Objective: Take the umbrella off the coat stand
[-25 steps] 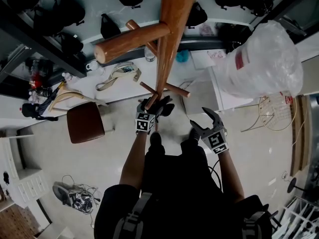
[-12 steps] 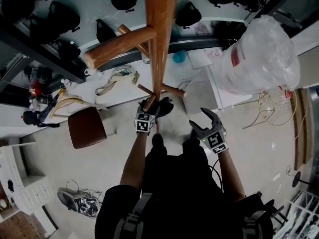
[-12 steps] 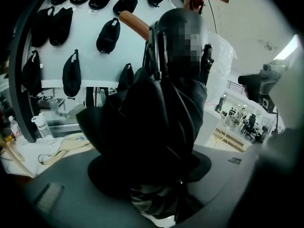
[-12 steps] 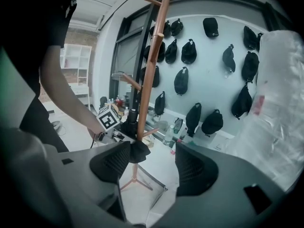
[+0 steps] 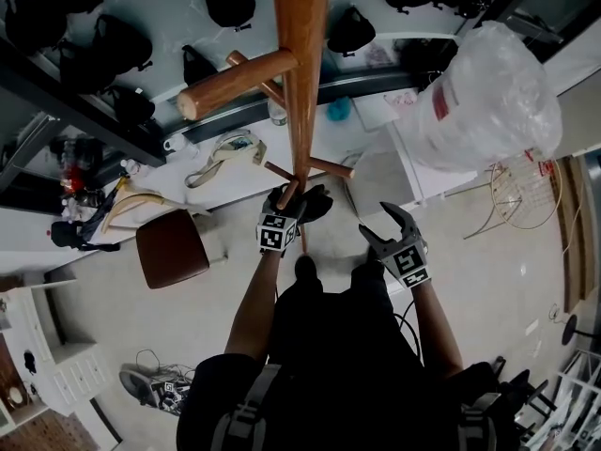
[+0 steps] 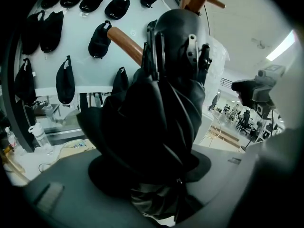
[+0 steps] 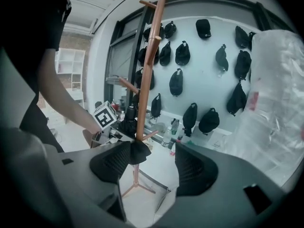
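Now left tongs point(image 5: 293, 201) (just closed) grip one black umbrella point(image 6: 161, 103).

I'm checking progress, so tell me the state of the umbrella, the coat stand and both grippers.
coat stand: upright
umbrella: folded, gripped close by the coat stand
left gripper: fingers have just been closing, shut on the umbrella
right gripper: fingers open, holding nothing

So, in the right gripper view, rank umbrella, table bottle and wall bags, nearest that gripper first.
1. umbrella, at the stand, centre-left.
2. bottle, behind the stand, centre.
3. wall bags, hung farthest back.
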`<state>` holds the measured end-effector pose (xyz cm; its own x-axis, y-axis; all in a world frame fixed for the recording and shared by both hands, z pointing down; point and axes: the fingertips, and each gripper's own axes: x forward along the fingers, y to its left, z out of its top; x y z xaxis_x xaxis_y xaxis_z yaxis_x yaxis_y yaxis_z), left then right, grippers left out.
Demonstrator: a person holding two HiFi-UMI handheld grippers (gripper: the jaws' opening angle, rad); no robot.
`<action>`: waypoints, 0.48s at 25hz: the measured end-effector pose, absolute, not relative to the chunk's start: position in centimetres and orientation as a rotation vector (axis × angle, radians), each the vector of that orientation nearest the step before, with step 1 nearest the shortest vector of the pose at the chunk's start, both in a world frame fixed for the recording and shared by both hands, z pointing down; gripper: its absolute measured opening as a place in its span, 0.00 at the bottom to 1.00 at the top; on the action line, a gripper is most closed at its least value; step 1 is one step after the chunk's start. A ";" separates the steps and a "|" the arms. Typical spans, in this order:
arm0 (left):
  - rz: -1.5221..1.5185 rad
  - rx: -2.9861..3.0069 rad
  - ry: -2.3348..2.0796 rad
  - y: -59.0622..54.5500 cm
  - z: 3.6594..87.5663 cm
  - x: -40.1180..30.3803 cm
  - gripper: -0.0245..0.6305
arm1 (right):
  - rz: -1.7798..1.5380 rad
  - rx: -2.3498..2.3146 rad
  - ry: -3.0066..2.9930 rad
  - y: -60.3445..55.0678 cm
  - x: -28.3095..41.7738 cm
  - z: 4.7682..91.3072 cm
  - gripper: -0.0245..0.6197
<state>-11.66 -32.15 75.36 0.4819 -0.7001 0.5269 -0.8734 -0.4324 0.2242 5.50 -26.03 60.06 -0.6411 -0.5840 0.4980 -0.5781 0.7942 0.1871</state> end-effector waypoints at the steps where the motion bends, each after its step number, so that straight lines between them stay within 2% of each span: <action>1: 0.490 2.265 -1.298 -32.1 75.2 -11.7 0.42 | -0.007 0.875 -2.434 -26.0 5.5 60.0 0.50; 12: 0.455 2.277 -1.246 -31.2 74.0 -11.3 0.42 | 0.001 0.956 -2.409 -24.7 6.6 59.3 0.47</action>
